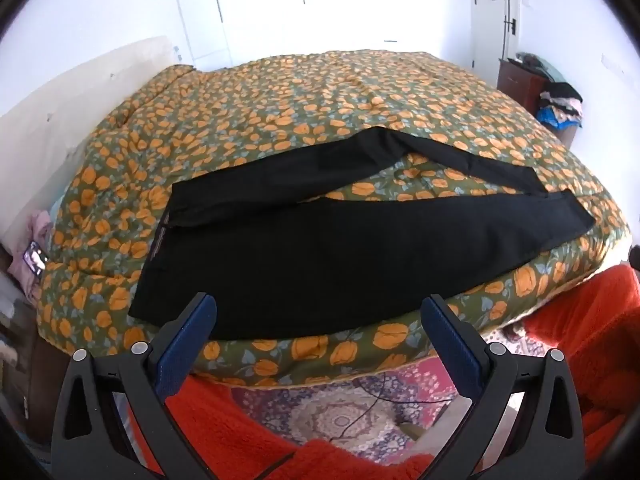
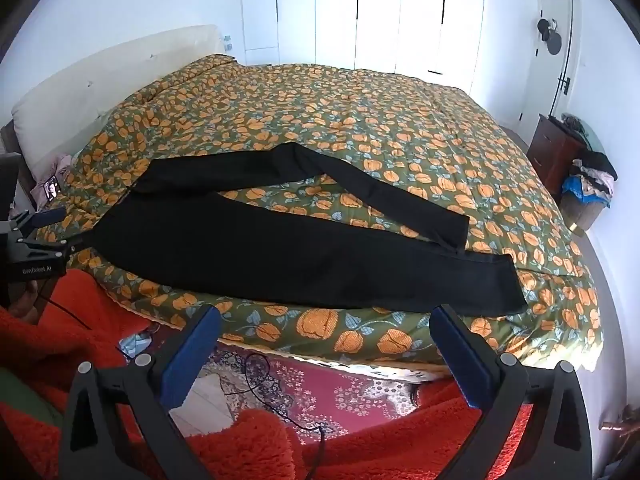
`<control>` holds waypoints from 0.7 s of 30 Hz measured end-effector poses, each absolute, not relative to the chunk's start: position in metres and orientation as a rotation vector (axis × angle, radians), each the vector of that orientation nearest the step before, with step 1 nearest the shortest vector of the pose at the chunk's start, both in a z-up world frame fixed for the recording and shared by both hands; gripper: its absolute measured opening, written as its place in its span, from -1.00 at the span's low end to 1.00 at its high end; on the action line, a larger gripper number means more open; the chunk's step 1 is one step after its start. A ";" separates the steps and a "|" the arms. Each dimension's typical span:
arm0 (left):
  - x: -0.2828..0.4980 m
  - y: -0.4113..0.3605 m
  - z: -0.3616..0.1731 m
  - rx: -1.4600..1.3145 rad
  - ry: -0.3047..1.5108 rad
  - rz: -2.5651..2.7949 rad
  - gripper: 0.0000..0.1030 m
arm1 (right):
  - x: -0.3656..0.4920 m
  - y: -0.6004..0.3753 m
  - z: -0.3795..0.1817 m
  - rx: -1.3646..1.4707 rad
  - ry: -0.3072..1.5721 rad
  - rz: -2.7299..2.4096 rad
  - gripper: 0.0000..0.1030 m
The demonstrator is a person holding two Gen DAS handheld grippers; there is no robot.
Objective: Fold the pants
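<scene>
Black pants (image 1: 340,248) lie spread on a bed with a green and orange flowered quilt (image 1: 280,112), waistband to the left and the two legs splayed apart toward the right. My left gripper (image 1: 320,308) hovers open at the near bed edge, just short of the pants' near hem, nothing between its blue pads. In the right wrist view the pants (image 2: 280,248) stretch across the quilt (image 2: 360,120), and my right gripper (image 2: 326,318) hangs open before the bed edge, below the near leg. The left gripper (image 2: 40,236) shows at the far left beside the waistband.
A patterned pink rug (image 2: 312,392) with a black cable lies on the floor below. Red fleece sleeves (image 1: 592,320) flank the grippers. A phone (image 1: 36,261) rests by the headboard. A dark wooden cabinet (image 2: 556,152) and a clothes pile (image 2: 592,184) stand at the right wall.
</scene>
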State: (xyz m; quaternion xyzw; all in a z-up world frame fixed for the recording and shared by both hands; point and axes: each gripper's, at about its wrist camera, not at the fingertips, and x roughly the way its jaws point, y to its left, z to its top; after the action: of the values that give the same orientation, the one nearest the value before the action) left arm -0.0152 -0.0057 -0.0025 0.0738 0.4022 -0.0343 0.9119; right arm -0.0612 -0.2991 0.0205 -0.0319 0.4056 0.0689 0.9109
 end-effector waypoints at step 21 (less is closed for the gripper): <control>-0.021 -0.016 -0.004 0.199 0.816 -0.075 0.98 | -0.059 -0.305 0.012 -0.007 0.866 0.130 1.00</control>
State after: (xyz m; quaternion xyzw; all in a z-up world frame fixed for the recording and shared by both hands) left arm -0.0207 -0.0158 -0.0036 0.0965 0.3959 -0.0366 0.9125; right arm -0.0586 -0.3049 0.0119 -0.0035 0.4191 0.0630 0.9058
